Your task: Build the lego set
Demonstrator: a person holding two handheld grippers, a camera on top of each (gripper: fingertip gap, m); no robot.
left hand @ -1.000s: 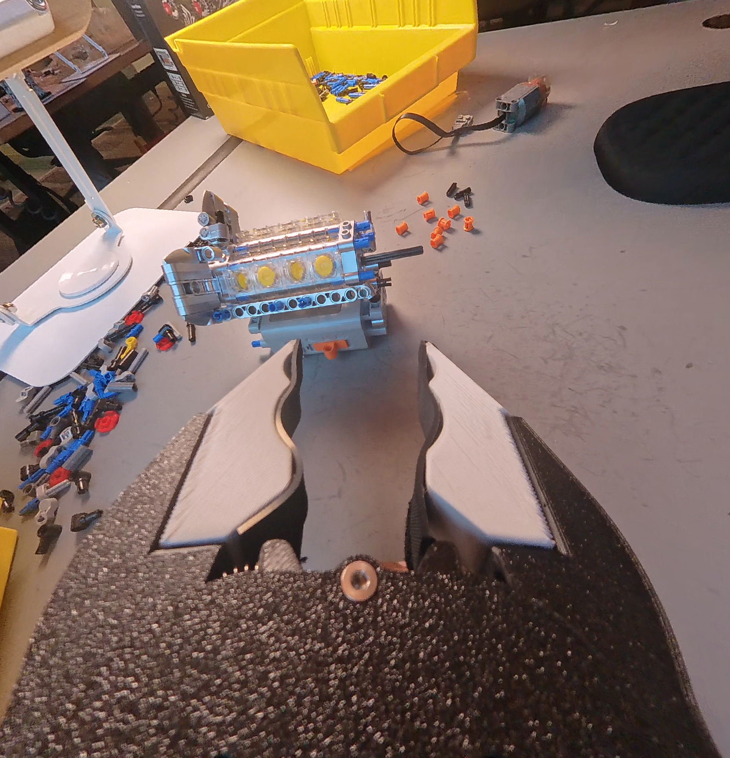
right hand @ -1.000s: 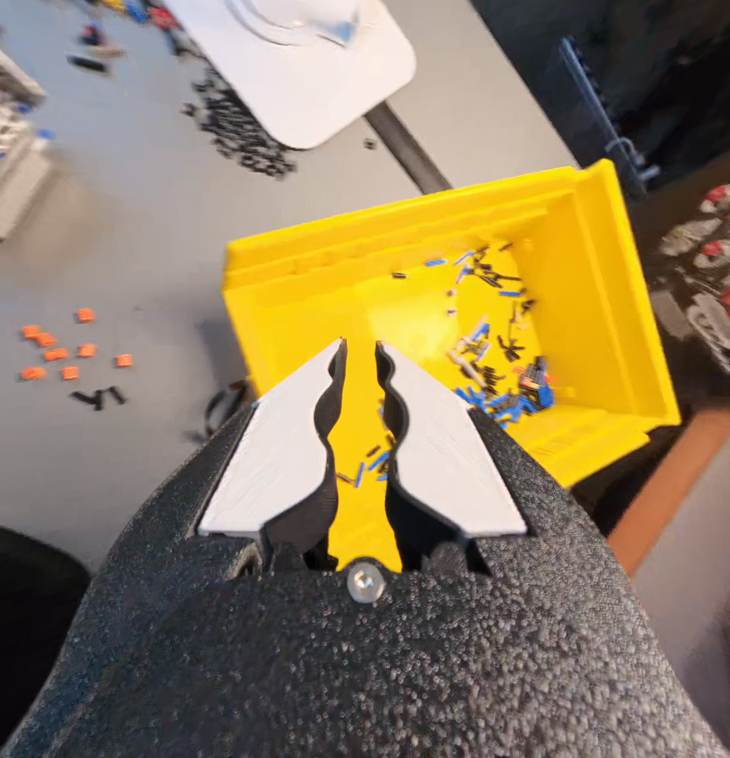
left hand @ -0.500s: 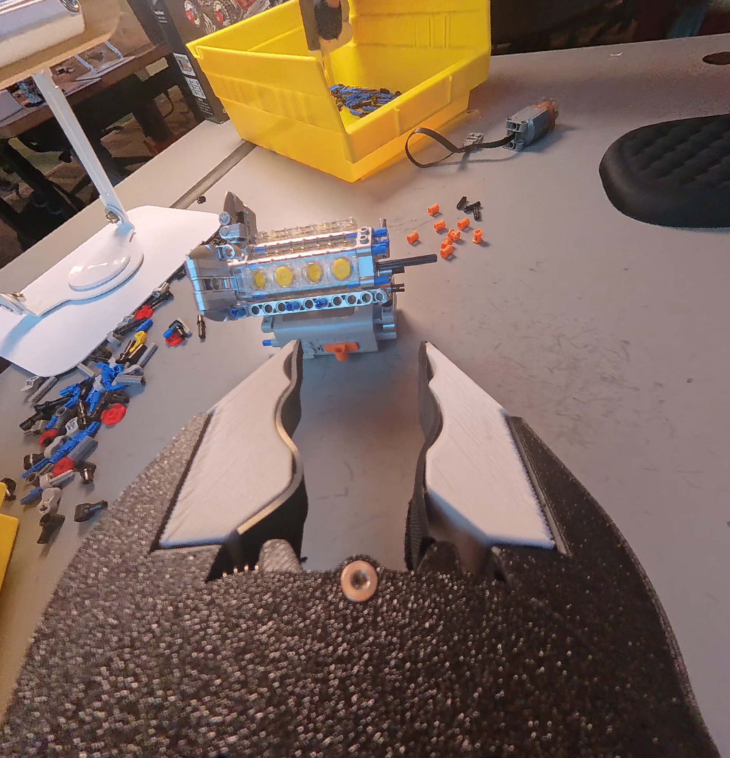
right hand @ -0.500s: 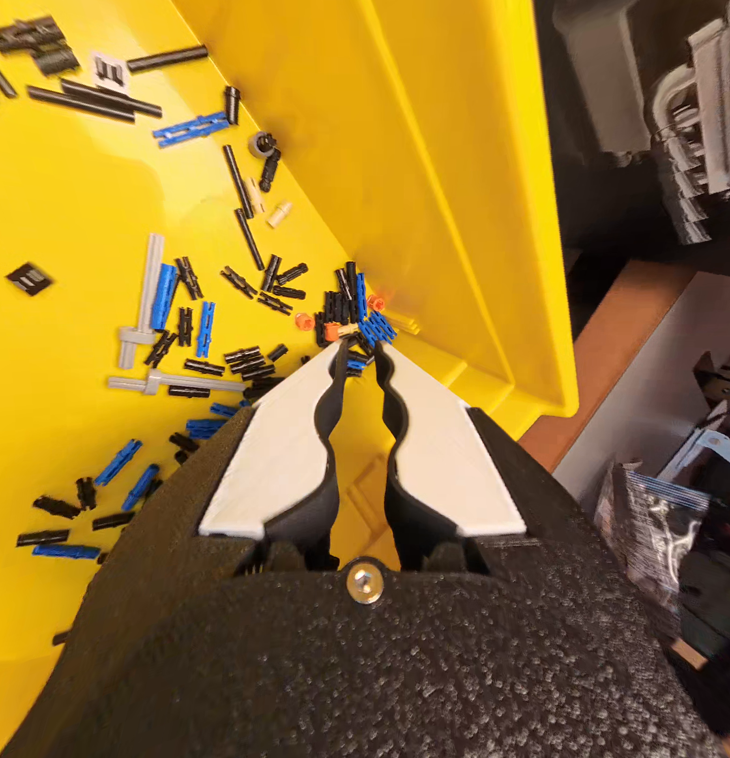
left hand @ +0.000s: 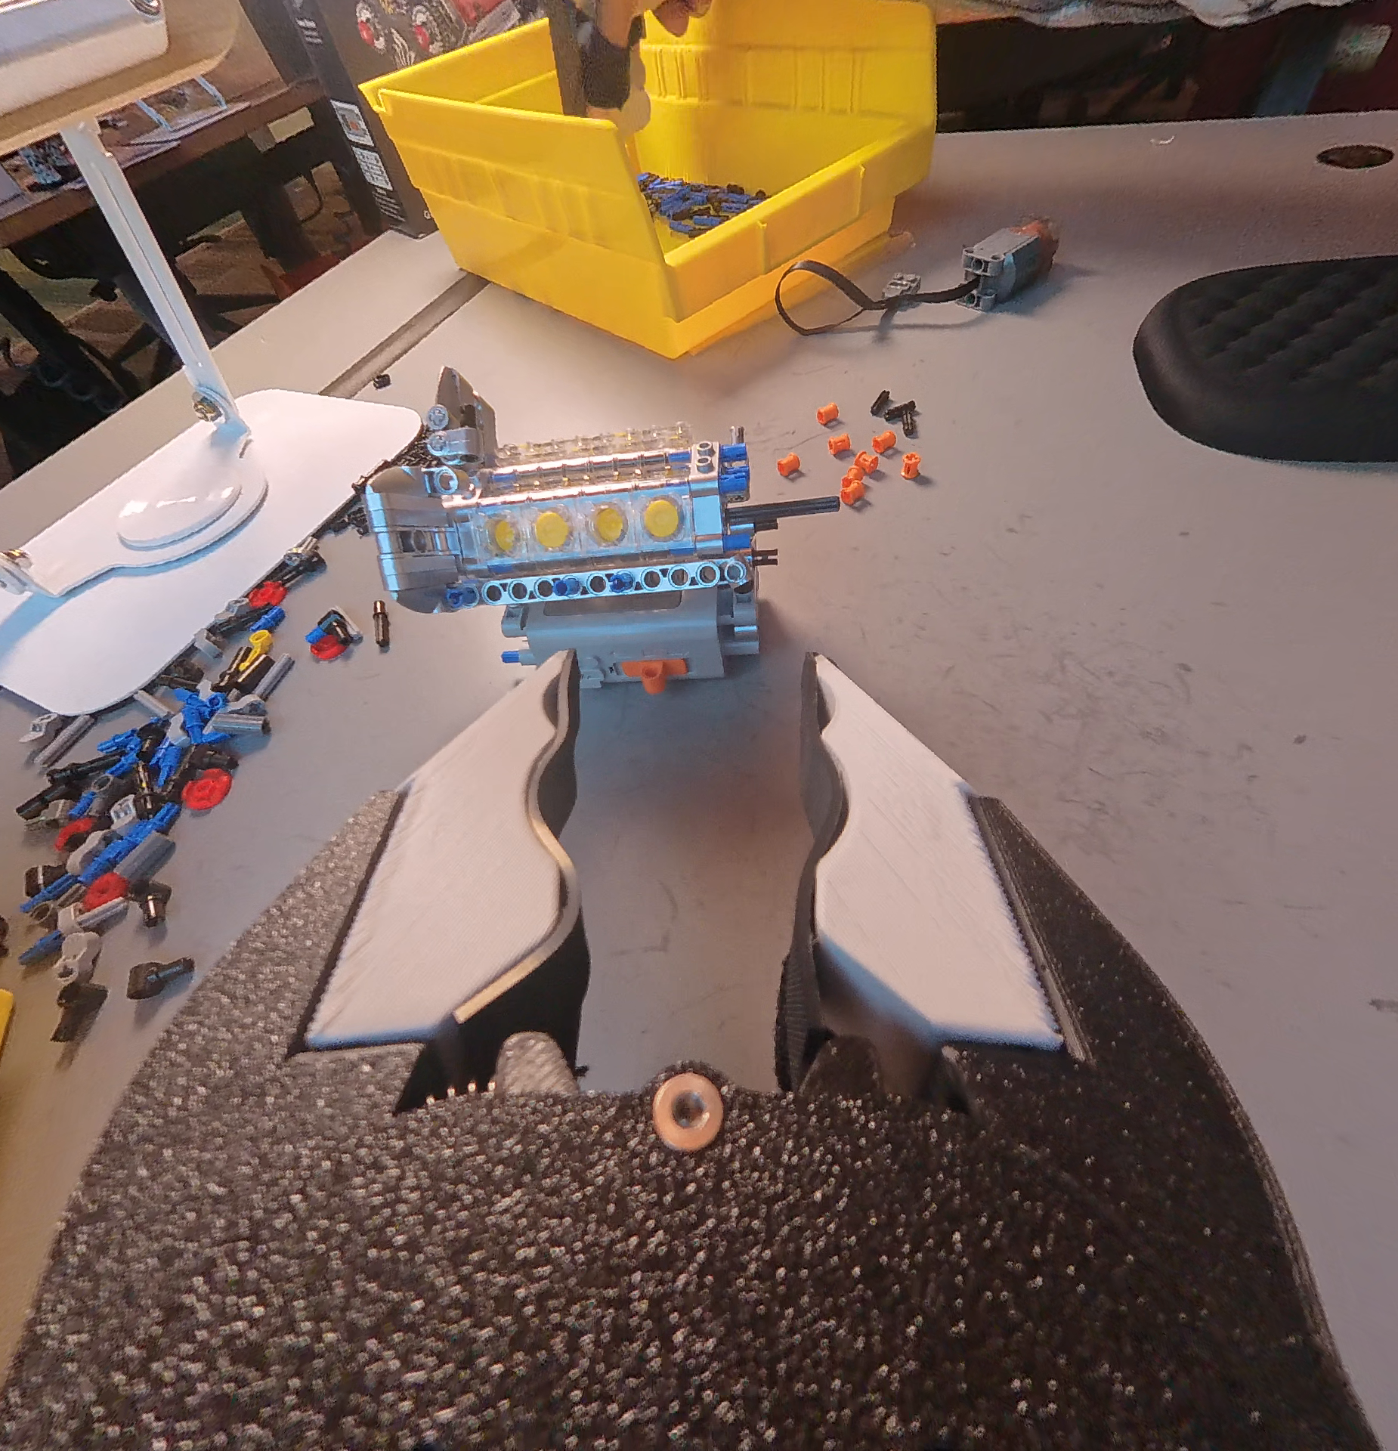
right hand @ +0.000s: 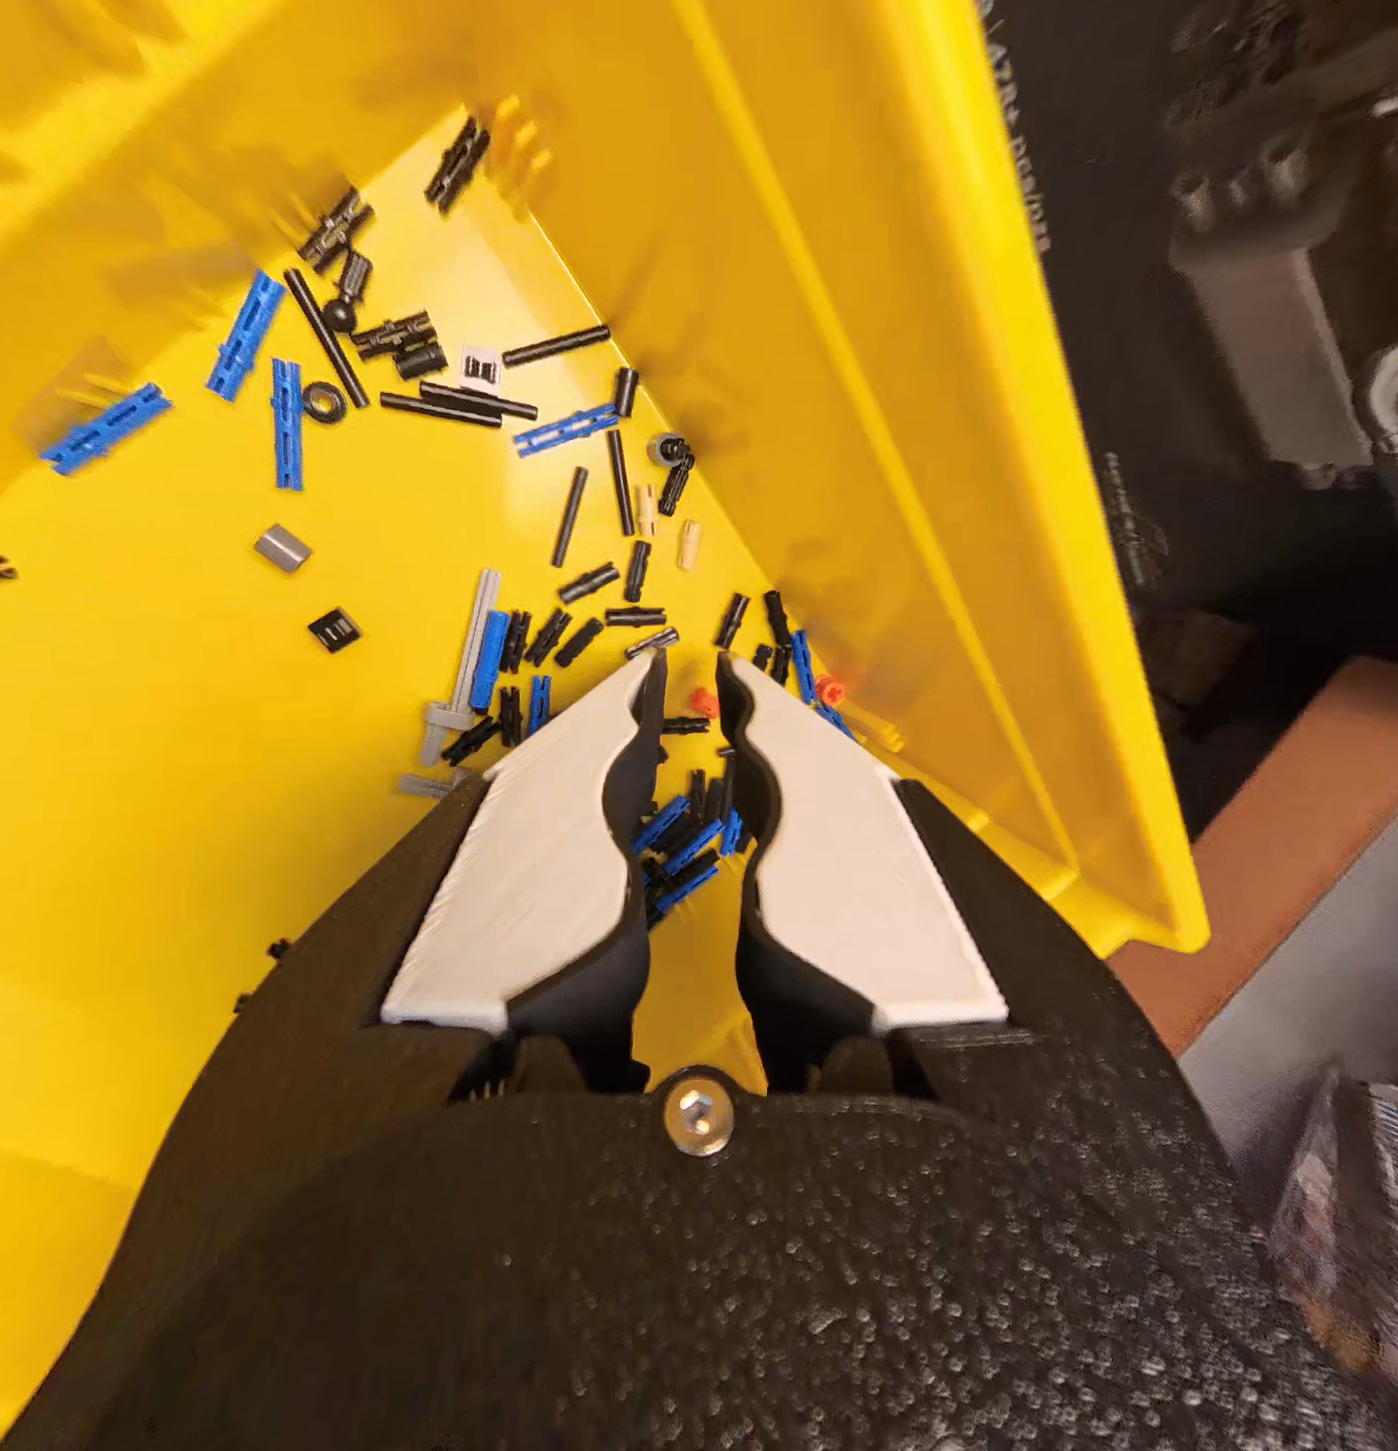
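Down into the yellow bin (right hand: 876,392) the right gripper (right hand: 686,663) has dropped since a second ago; its fingers sit slightly parted, gripping nothing, tips just above a small orange piece (right hand: 704,701) among scattered black and blue pins (right hand: 680,844). Over on the grey table (left hand: 1073,707), the left gripper (left hand: 688,667) has barely shifted and hovers wide open, empty, just short of the brick-built engine model (left hand: 570,542). Orange bushings (left hand: 857,463) lie beyond it, loose parts (left hand: 130,793) to its left beside a white lamp base (left hand: 170,534).
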